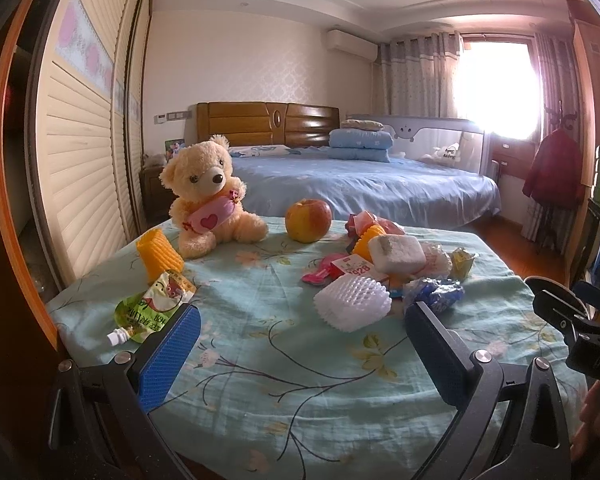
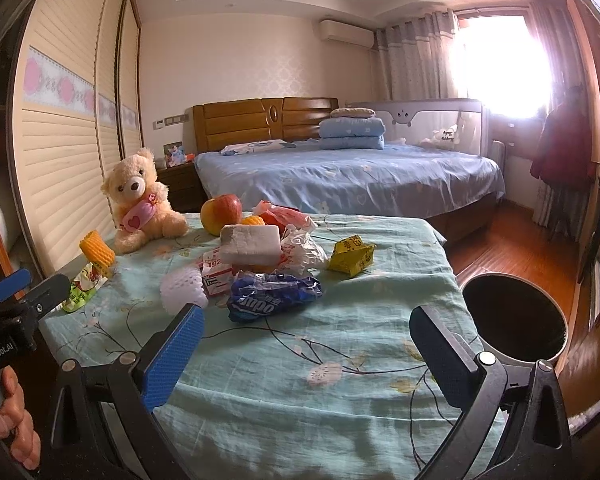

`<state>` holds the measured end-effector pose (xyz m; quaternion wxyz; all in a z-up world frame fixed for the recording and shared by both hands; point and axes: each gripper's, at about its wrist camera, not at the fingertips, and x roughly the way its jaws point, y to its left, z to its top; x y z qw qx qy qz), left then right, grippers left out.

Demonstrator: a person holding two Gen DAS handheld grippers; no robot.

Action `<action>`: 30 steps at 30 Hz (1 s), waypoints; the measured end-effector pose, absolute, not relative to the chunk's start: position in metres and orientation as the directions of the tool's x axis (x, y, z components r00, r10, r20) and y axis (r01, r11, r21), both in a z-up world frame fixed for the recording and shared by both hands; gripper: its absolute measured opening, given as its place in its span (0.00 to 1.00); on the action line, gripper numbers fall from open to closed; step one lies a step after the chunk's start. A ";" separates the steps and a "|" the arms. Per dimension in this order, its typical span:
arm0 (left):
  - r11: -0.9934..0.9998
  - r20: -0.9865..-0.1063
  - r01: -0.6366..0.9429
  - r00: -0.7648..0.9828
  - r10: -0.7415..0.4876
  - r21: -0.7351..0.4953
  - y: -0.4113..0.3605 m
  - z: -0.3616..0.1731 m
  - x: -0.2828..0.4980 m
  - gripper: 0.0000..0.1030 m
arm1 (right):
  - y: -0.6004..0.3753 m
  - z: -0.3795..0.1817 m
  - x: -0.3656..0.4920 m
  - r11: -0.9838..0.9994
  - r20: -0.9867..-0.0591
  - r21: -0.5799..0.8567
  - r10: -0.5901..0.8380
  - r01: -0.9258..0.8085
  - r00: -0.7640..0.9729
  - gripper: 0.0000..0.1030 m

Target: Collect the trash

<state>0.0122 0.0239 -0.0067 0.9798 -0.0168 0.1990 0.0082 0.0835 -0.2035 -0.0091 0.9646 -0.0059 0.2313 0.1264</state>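
Observation:
Trash lies on a table with a light green flowered cloth (image 1: 284, 360). I see a white foam net (image 1: 352, 302), a blue crumpled wrapper (image 2: 272, 296), a white sponge block (image 2: 250, 245), a yellow packet (image 2: 350, 258), a white plastic bag (image 2: 302, 250), a green drink pouch (image 1: 148, 308) and an orange foam net (image 1: 158, 256). My left gripper (image 1: 300, 322) is open and empty, just short of the white foam net. My right gripper (image 2: 306, 322) is open and empty, just short of the blue wrapper. A dark round bin (image 2: 512, 316) stands on the floor right of the table.
A teddy bear (image 1: 210, 196) and an apple (image 1: 308, 220) sit at the table's far side. A bed with blue sheets (image 2: 348, 176) is behind the table. Slatted wardrobe doors (image 1: 84, 152) line the left. The other gripper shows at the right edge (image 1: 580, 328).

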 end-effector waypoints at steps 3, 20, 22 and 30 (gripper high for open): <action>0.999 -0.391 -0.023 0.920 0.010 -0.028 0.024 -0.007 0.013 0.99 | -0.204 -0.009 0.084 0.968 -0.449 0.047 0.241 -0.246 0.861 1.00; 1.000 -0.402 -0.019 0.916 0.008 -0.024 0.024 -0.009 0.017 0.99 | -0.203 -0.012 0.085 0.968 -0.454 0.051 0.242 -0.246 0.858 1.00; 1.000 -0.403 -0.019 0.915 0.007 -0.024 0.024 -0.009 0.017 0.99 | -0.203 -0.012 0.085 0.968 -0.454 0.051 0.242 -0.246 0.858 1.00; 1.000 -0.410 -0.016 0.912 0.007 -0.020 0.022 -0.012 0.020 0.99 | -0.204 -0.014 0.086 0.968 -0.458 0.054 0.241 -0.244 0.855 1.00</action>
